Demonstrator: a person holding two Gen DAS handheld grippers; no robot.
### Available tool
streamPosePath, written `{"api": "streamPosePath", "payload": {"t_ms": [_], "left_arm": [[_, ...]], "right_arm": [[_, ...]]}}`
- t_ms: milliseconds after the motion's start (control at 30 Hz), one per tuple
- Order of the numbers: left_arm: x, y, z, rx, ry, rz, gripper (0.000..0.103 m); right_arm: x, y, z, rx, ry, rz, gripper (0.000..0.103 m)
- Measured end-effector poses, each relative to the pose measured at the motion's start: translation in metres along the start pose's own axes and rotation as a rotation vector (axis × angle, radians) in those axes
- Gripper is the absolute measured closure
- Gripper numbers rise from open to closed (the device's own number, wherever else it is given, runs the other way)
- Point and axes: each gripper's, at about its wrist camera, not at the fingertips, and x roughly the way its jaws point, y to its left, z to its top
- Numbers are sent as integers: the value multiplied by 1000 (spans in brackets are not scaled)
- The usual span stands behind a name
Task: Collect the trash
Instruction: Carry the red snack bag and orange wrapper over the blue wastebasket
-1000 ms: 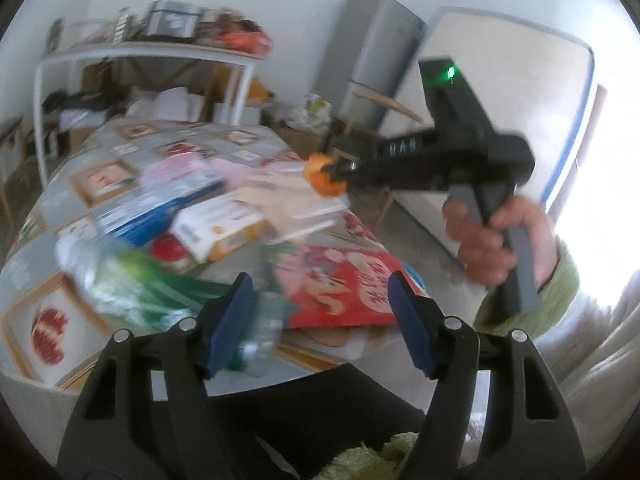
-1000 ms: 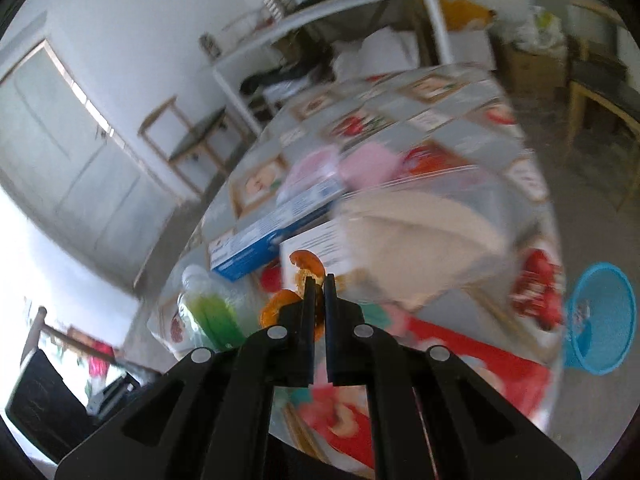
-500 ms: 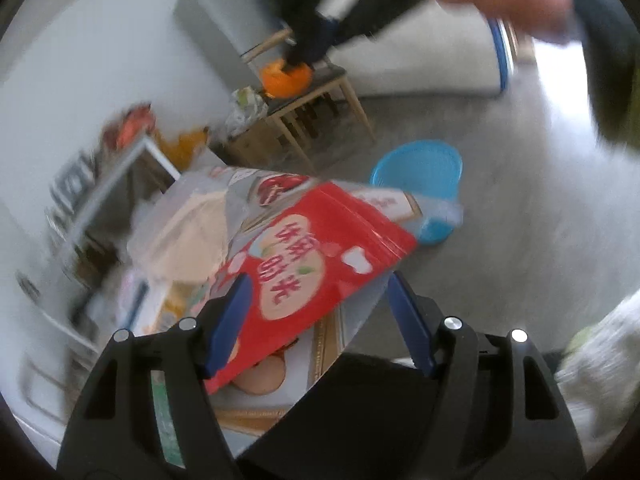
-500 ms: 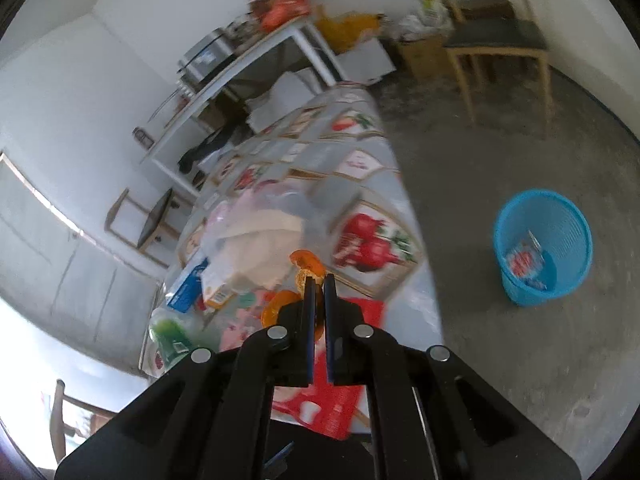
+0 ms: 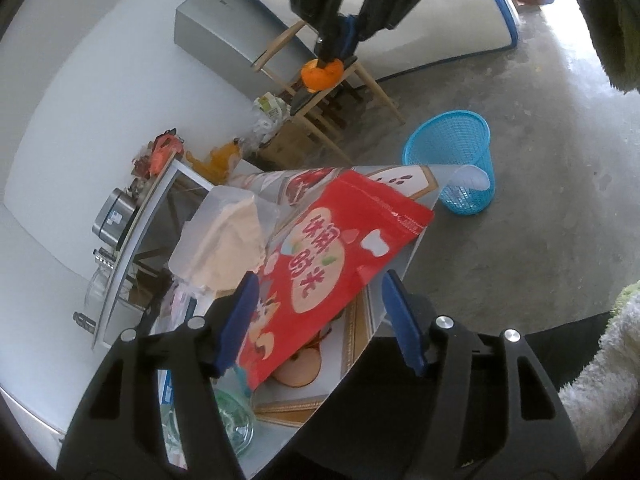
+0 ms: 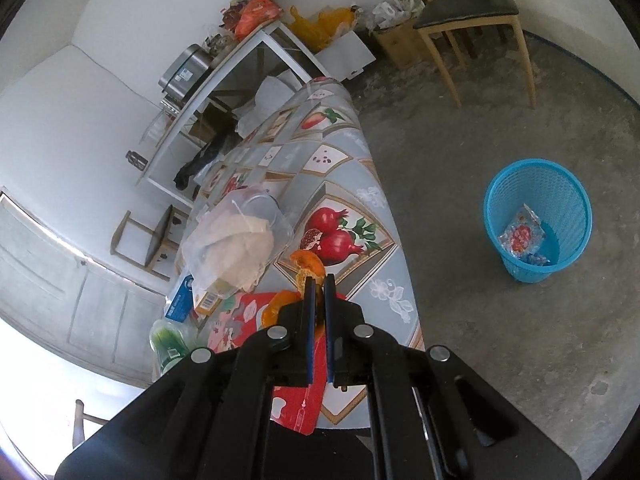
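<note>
From the left wrist, the left gripper (image 5: 316, 320) has been closing a little, with its jaws apart around the red bag (image 5: 340, 256) at the table's (image 5: 404, 178) corner, not pressing it. The bag could slip off the edge.

From the right wrist, the right gripper (image 6: 316, 300) is clamped on the orange peel (image 6: 306, 264) above the table edge. The blue bin (image 6: 536, 226) sits well apart, so a drop now would hit the floor.

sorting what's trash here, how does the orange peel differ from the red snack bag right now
The orange peel is pinched in the shut right claw, lifted off the table; the red snack bag lies flat on the table, between the open left claw's fingers, which have just been closing.

The peel is small and curled; the bag is broad, flat and printed.

Neither is in the blue basket yet.
</note>
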Motion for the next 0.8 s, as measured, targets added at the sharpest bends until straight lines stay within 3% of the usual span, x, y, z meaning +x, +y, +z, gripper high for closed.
{"api": "streamPosePath", "payload": {"t_ms": [167, 400, 500, 633, 800], "left_arm": [[18, -9, -6, 68, 55, 36, 43], [29, -6, -2, 85, 52, 43, 50], [32, -11, -1, 136, 41, 51, 62], [31, -16, 1, 168, 24, 41, 85], [24, -15, 6, 175, -7, 43, 98]], "right_arm": [[6, 3, -1, 2, 15, 12, 99], [7, 4, -2, 3, 18, 12, 99], [8, 5, -2, 6, 19, 11, 99], [8, 4, -2, 11, 20, 10, 99], [8, 3, -2, 14, 19, 9, 99]]}}
